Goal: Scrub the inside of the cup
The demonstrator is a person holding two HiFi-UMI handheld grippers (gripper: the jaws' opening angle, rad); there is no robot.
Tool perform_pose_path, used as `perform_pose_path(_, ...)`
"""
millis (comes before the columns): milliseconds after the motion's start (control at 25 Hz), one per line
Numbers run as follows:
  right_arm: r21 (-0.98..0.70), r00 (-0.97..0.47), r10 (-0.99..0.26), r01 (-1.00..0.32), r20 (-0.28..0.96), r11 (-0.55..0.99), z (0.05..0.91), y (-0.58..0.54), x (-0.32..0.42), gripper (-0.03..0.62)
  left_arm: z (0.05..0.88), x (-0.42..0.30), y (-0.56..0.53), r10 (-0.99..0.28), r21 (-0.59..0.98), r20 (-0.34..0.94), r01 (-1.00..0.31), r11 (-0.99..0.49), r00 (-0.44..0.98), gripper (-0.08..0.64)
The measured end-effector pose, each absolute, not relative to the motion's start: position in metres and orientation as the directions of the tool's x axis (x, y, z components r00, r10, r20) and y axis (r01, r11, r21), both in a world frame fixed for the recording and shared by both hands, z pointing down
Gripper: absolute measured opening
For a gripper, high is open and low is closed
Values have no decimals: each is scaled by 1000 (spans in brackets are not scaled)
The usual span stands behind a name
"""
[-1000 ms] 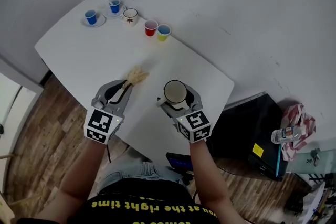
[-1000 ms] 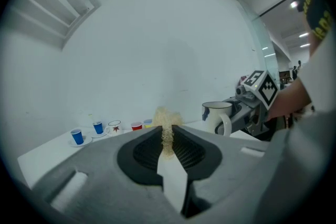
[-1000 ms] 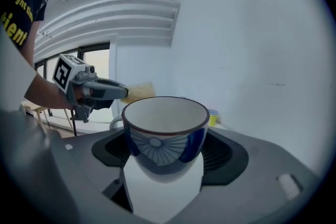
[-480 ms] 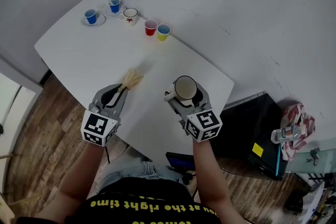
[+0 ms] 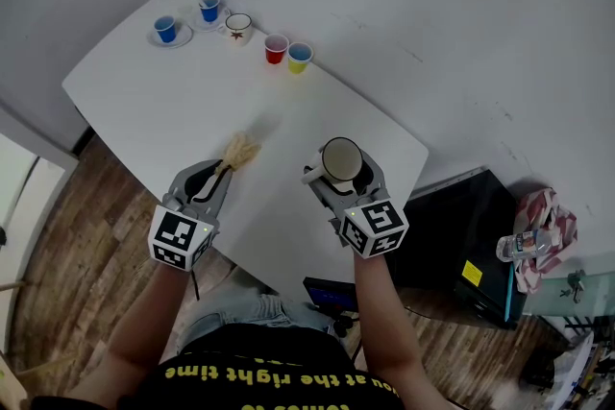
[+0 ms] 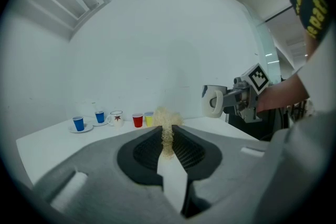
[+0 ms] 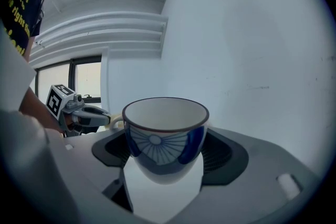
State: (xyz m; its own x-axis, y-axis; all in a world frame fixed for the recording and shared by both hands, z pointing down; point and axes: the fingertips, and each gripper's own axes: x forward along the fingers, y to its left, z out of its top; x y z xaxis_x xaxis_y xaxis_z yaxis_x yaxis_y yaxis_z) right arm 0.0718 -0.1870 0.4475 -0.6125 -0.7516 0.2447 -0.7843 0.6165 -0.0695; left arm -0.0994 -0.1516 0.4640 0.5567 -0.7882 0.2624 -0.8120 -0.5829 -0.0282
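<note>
Cup (image 5: 340, 159) clamped by body in right gripper (image 5: 341, 170), held over table (image 5: 135, 101) near front edge, mouth up (likely so bristles can enter). Left gripper (image 5: 219, 173) pinches straw-coloured scrub brush (image 5: 240, 150) by stem, tuft forward, well apart from cup; scrubbing not yet begun.

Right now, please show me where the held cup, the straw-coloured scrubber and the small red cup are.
cup (image 7: 165, 139): right gripper view, on its blue painted front wall.
scrubber (image 6: 164, 117): left gripper view, on its fluffy pale tip.
red cup (image 5: 276, 51): head view, on its body.
</note>
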Motion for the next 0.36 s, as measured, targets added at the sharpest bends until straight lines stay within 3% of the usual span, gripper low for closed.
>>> perform_pose_path(360,-86,-617,-752,-783,233,616,448,-189,73,396,471,-99,-147,-780,-24,277,-807,-590,562,52)
